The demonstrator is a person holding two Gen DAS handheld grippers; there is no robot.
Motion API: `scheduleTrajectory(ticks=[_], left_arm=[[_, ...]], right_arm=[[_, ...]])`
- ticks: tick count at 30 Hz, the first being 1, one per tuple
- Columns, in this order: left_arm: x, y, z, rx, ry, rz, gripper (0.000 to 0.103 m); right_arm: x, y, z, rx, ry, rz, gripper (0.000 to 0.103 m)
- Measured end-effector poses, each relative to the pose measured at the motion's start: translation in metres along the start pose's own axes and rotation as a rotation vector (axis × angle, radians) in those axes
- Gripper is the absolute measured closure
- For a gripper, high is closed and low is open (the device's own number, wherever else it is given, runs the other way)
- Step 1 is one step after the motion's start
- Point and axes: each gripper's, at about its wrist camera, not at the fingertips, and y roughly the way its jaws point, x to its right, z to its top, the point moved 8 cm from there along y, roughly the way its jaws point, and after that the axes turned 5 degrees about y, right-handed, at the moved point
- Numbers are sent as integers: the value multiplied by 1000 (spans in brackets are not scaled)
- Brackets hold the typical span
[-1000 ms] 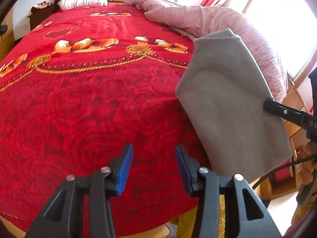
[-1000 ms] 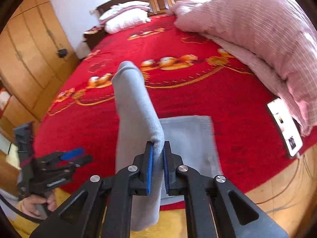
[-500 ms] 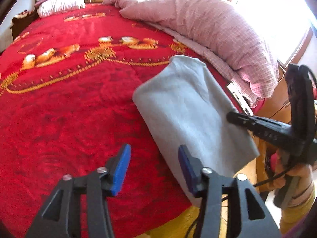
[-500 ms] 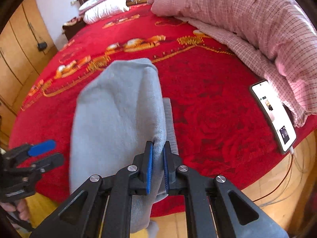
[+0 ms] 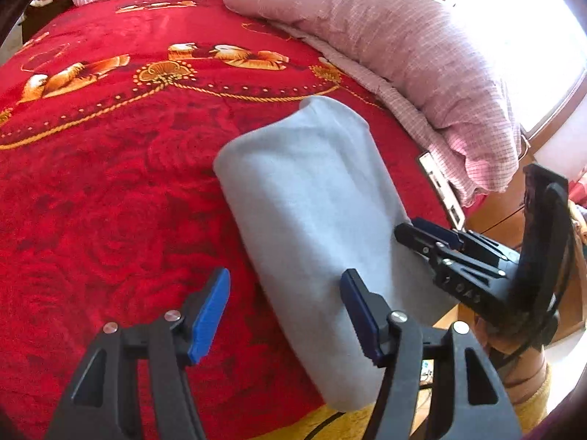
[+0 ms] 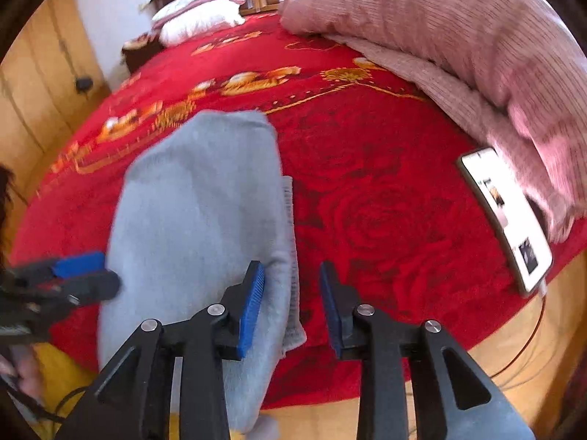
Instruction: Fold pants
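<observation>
Slippage worried us: with the right gripper (image 6: 290,304) newly spread off the grey pants (image 5: 312,220) and the left gripper (image 5: 284,315) spread empty, the fold, seemingly overhanging the red bedspread (image 5: 110,190), could slide off.

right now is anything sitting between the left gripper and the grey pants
Nothing visible. The left gripper hangs open over the red bedspread with the grey pants right beside its far finger. The phone lies well off to the side.
</observation>
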Motion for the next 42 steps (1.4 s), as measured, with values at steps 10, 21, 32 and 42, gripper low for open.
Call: scheduleTrajectory(ticks=[10, 21, 32, 42], left_arm=[[2, 23, -4, -21, 16, 52, 30], [1, 33, -2, 1, 59, 77, 25], [5, 46, 13, -67, 129, 50, 19], [8, 42, 10, 3, 120, 54, 34]], right_arm=[[-9, 9, -12, -24, 71, 85, 62], [10, 33, -24, -31, 156, 183, 38], [-6, 35, -21, -123, 43, 253, 38], [-19, 39, -14, -104, 0, 244, 58]])
